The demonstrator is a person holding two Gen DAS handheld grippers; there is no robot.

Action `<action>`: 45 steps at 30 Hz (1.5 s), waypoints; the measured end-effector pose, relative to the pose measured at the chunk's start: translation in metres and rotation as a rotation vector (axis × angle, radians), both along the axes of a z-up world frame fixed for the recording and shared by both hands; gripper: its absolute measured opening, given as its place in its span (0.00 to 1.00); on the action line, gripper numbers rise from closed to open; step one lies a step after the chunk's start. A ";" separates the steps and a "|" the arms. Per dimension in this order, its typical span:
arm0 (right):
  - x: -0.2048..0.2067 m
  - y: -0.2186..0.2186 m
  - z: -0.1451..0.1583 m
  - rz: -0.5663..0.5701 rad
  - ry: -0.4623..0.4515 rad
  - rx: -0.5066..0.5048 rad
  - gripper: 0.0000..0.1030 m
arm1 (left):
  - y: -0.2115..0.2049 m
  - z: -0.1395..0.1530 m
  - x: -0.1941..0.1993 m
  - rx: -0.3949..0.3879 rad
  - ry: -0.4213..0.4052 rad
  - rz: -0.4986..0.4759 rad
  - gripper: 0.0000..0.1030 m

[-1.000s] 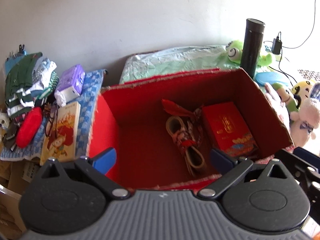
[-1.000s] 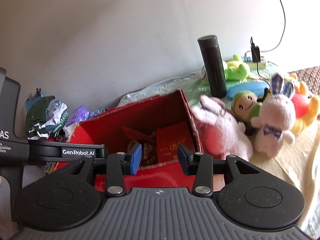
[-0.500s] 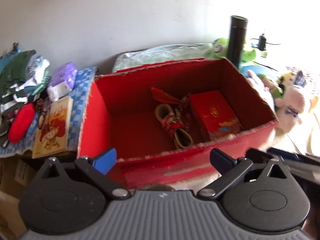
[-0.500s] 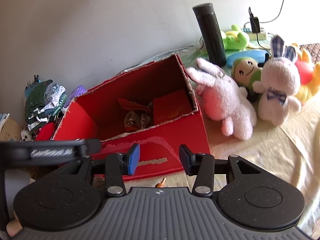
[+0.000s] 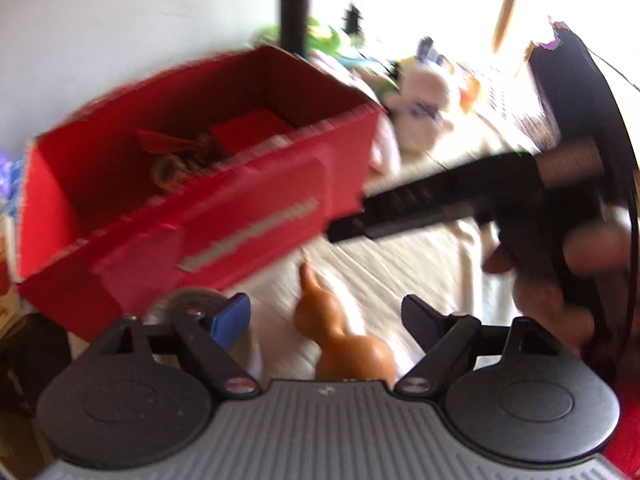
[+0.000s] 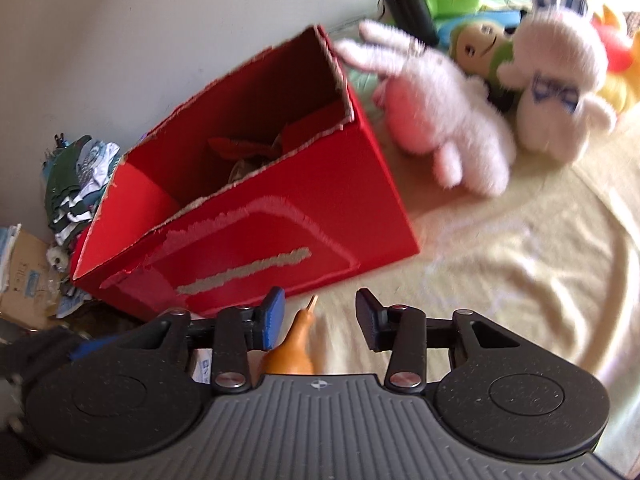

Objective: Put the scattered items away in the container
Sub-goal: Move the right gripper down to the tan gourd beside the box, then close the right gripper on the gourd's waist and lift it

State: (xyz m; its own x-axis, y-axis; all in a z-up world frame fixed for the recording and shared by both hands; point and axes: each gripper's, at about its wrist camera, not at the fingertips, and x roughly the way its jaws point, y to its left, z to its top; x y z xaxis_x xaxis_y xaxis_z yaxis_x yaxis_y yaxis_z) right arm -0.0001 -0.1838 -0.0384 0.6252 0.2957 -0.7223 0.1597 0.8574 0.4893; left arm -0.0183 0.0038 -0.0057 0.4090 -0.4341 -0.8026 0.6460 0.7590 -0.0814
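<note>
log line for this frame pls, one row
phase: approach | target: orange gourd on cloth, between both jaw pairs, ungripped | left gripper: closing | right gripper: closing | red box: holds items

Red box (image 6: 280, 216), orange-brown gourd (image 5: 344, 344) — pink plush rabbit (image 6: 444, 108), cream cloth (image 6: 520, 264).

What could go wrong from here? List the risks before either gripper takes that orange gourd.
1. The left gripper and the right gripper are both closing with the same orange gourd between their fingers, neither pressing it yet; they could clash.
2. The gourd looks smooth and rounded, so closing pads might squeeze it out sideways.
3. The red box stands just ahead; a low lift could hit its front wall.
</note>
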 end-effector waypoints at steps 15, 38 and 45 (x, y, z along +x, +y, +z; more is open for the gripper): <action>0.009 0.031 -0.013 0.239 0.155 0.059 0.31 | -0.011 -0.044 0.021 -0.034 0.263 -0.076 0.72; 0.012 0.021 -0.026 0.203 0.202 0.117 0.34 | -0.044 -0.056 0.030 0.006 0.238 -0.176 0.72; 0.004 0.006 -0.026 0.154 0.214 0.131 0.30 | -0.038 -0.057 0.036 -0.028 0.254 -0.165 0.72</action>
